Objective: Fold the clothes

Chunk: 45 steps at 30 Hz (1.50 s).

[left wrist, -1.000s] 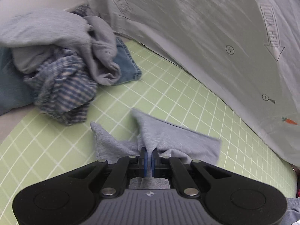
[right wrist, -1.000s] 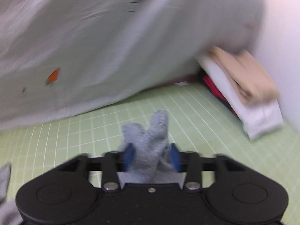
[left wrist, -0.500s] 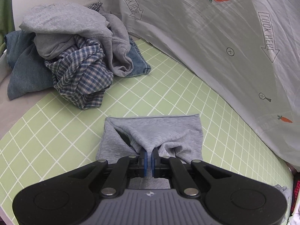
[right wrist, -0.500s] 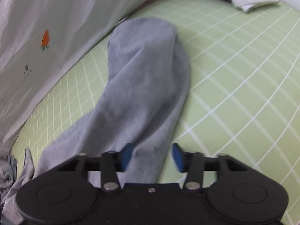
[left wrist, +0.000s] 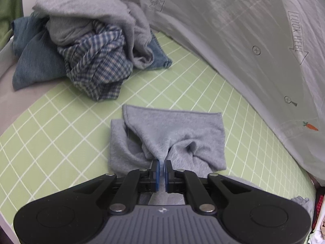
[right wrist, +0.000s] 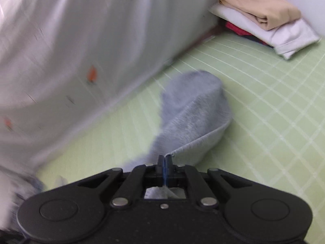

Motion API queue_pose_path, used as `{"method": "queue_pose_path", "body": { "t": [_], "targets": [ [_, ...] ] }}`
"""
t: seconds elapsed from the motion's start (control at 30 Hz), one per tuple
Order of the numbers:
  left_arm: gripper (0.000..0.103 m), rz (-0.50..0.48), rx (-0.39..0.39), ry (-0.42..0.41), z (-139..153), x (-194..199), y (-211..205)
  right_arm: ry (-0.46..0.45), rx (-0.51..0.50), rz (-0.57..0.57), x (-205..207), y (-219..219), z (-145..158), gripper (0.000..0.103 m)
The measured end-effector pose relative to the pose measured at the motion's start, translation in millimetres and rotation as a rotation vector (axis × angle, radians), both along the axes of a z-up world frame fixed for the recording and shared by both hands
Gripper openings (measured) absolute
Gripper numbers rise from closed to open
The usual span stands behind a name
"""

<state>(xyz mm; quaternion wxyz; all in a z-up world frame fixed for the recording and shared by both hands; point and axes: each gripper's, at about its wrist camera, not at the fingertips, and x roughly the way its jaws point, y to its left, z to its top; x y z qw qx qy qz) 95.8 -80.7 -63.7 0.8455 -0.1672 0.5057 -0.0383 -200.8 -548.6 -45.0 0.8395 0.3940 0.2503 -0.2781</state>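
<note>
The right tool [right wrist: 164, 162] had just closed on the sock [right wrist: 195, 109] hem; the left tool [left wrist: 161, 165], slightly opening, pinched its other end on the desk [left wrist: 61, 134]. A pile [left wrist: 89, 46] waited unfolded, a stack [right wrist: 264, 20] was done.

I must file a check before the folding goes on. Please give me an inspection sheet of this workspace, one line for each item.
Surface: green grid mat, flat.
Job's things: grey garment lying bunched on the mat.
Clutter: unfolded clothes pile far left; folded stack far right.
Grippers: left gripper pinching a fold of the garment, its jaws have just been opening slightly; right gripper has just been closing, now shut on the garment's edge.
Cables: nothing seen.
Surroundings: white printed sheet hanging behind the mat.
</note>
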Motion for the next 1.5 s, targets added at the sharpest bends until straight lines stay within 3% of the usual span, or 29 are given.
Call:
{"method": "queue_pose_path", "body": {
  "t": [0.03,0.1,0.17,0.2,0.23,0.27,0.3,0.33,0.37,0.4,0.43,0.53,0.63,0.67,0.73,0.77,0.8,0.83,0.97,1.07,1.2,1.27,1.33,1.4,1.5],
  "targets": [
    [0.019,0.004,-0.002,0.011,-2.4,-0.1,0.9,0.006,0.0,-0.008,1.8,-2.4,-0.2,0.001],
    [0.023,0.012,-0.013,0.031,-7.0,-0.3,2.8,0.144,-0.121,0.011,12.6,4.9,0.6,0.001],
    [0.024,0.017,-0.029,0.043,-10.8,-1.4,4.0,0.114,-0.109,0.017,10.0,6.6,0.5,0.001],
    [0.025,0.019,-0.039,0.048,-12.7,-2.0,4.4,0.031,-0.016,-0.008,3.0,1.4,-2.7,0.001],
    [0.025,0.02,-0.049,0.054,-14.7,-2.2,4.2,0.023,0.016,-0.027,1.3,-1.5,-4.0,0.001],
    [0.025,0.02,-0.059,0.061,-17.1,-2.1,3.7,0.026,0.034,-0.041,0.6,-3.4,-4.7,0.001],
    [0.025,0.017,-0.068,0.065,-19.0,-1.9,2.7,0.113,-0.061,-0.017,7.8,2.6,-1.2,0.001],
    [0.023,0.012,-0.077,0.066,-20.4,-1.6,1.1,0.151,-0.118,0.006,11.8,6.6,1.5,0.001],
    [0.023,0.005,-0.084,0.065,-21.1,-1.5,-0.5,0.089,-0.065,-0.002,7.7,2.3,1.6,0.001],
    [0.017,0.003,-0.087,0.061,-20.9,-1.5,-1.6,0.03,-0.012,-0.011,3.6,-1.9,1.8,0.0],
    [0.003,0.004,-0.088,0.054,-20.1,-1.6,-2.3,-0.005,0.027,-0.036,0.3,-5.3,3.2,0.0],
    [0.001,0.004,-0.08,0.026,-12.8,0.3,-2.9,0.074,-0.135,-0.034,3.8,-1.1,23.5,0.0],
    [0.001,-0.008,-0.076,-0.002,-4.7,4.9,-2.9,-0.012,-0.03,-0.052,-4.2,-15.6,26.2,0.0],
    [0.001,-0.007,-0.074,-0.007,-3.4,6.8,-2.9,0.042,-0.051,-0.036,0.3,-16.1,23.6,0.002],
    [0.001,-0.004,-0.074,-0.009,-3.0,9.9,-3.3,0.191,-0.082,-0.024,11.6,-8.4,10.3,0.017],
    [0.001,0.0,-0.078,-0.011,-2.9,10.7,-3.2,0.258,-0.091,-0.02,16.6,-5.0,3.2,0.043],
    [0.001,0.004,-0.086,-0.017,-2.1,10.6,-2.6,0.265,-0.046,-0.031,16.7,-5.6,-7.7,0.061],
    [0.001,0.006,-0.097,-0.026,-0.7,10.0,-1.9,0.273,-0.003,-0.043,16.8,-6.1,-18.4,0.065],
    [0.001,0.012,-0.114,-0.061,13.4,12.3,-0.2,0.332,0.076,-0.077,20.1,-0.9,-45.1,0.068],
    [0.001,-0.012,-0.137,-0.146,43.2,16.7,-2.6,0.323,0.045,-0.065,23.1,-1.0,-41.9,0.068],
    [0.001,-0.064,-0.302,-0.319,105.3,9.9,-2.7,0.306,-0.004,-0.064,26.2,-4.4,-33.3,0.068],
    [0.001,-0.085,-0.29,-0.346,118.9,6.4,-4.2,0.301,-0.022,-0.068,26.6,-6.3,-29.6,0.068],
    [0.001,-0.088,-0.198,-0.316,114.8,6.0,-8.2,0.307,-0.02,-0.068,27.3,-7.2,-31.0,0.068],
    [0.002,-0.075,-0.105,-0.212,91.2,7.8,-11.5,0.317,-0.015,-0.067,28.9,-8.2,-34.4,0.069],
    [0.006,-0.055,-0.096,-0.084,59.0,6.1,-10.0,0.335,-0.041,-0.046,36.2,-5.6,-34.7,0.071]
  ]
}}
